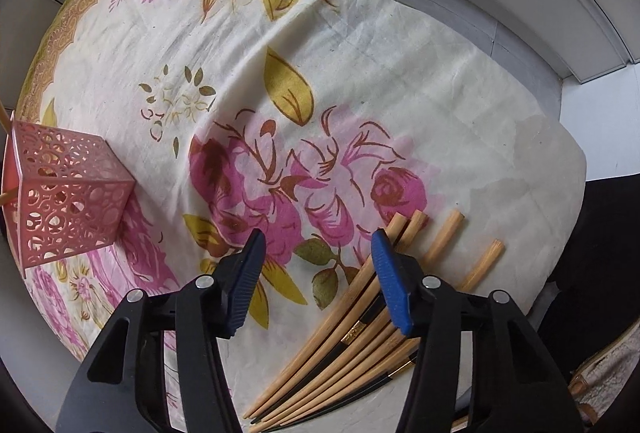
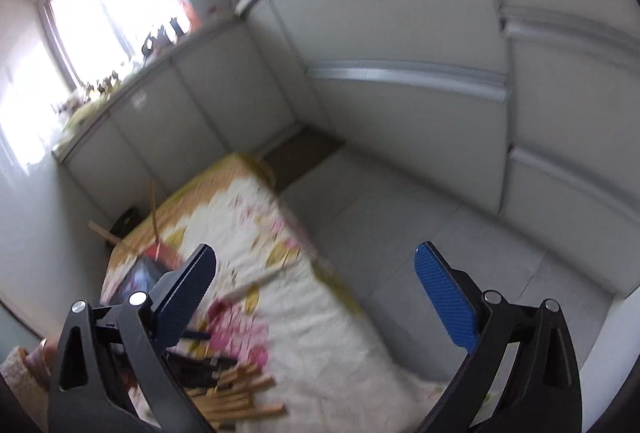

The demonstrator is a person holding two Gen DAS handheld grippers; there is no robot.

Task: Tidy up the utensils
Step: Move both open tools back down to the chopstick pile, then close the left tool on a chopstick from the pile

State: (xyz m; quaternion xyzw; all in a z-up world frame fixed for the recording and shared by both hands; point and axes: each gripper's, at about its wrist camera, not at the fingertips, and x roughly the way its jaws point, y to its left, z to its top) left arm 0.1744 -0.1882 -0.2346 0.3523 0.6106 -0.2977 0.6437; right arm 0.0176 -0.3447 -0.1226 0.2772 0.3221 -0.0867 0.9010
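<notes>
Now the left gripper [image 1: 318, 245], half-wide and empty, hangs over chopsticks [image 1: 340, 333]; holder [image 1: 68, 193] at nine o'clock. Next: close on one. Right gripper [image 2: 316, 265] wide, empty.

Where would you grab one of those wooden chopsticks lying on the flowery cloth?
Grip the outermost chopstick at its thick end, coming straight down from above. It lies flat and apart from the pile, so fingers can straddle it.
</notes>
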